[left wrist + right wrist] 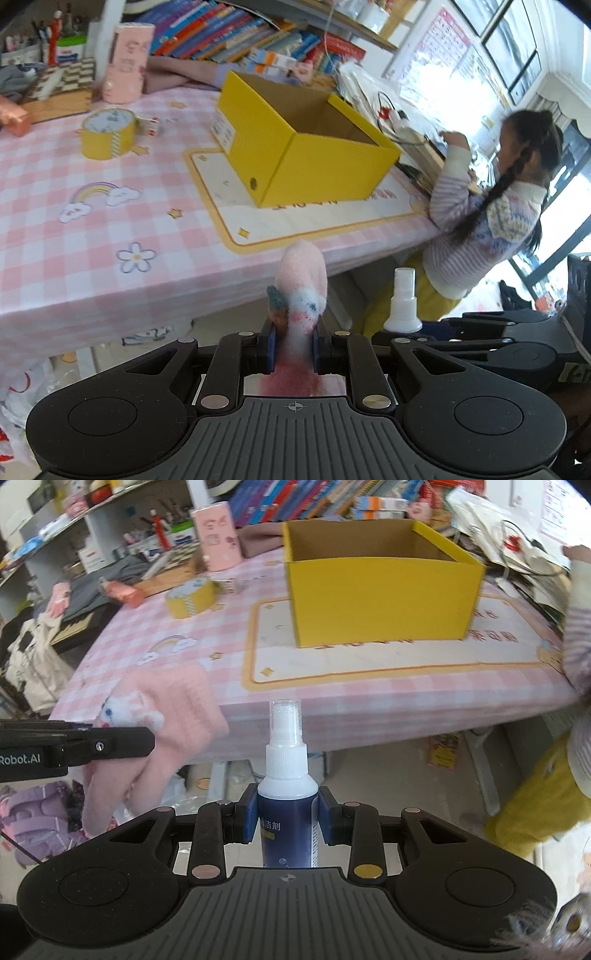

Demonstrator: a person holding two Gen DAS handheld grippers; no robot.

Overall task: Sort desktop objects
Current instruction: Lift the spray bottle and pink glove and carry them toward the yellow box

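Observation:
My left gripper (pixel 293 345) is shut on a fluffy pink sock (pixel 301 280), held off the table's front edge; the sock also shows in the right wrist view (pixel 173 709) beside the left gripper's fingers (pixel 122 742). My right gripper (pixel 288 819) is shut on a spray bottle (pixel 286 775) with a dark blue body and white nozzle, upright in front of the table; the bottle also shows in the left wrist view (pixel 403 299). An open yellow box (pixel 306 147) stands on a placemat; in the right wrist view it (pixel 380 590) lies straight ahead.
On the pink checked tablecloth (pixel 110 221) sit a yellow tape roll (pixel 107 133), a pink cylinder (pixel 127 62) and a small box (pixel 151 125). Books (pixel 229 33) line the back. A child (pixel 491 206) stands at the table's right end. Clutter lies on the left (pixel 44 635).

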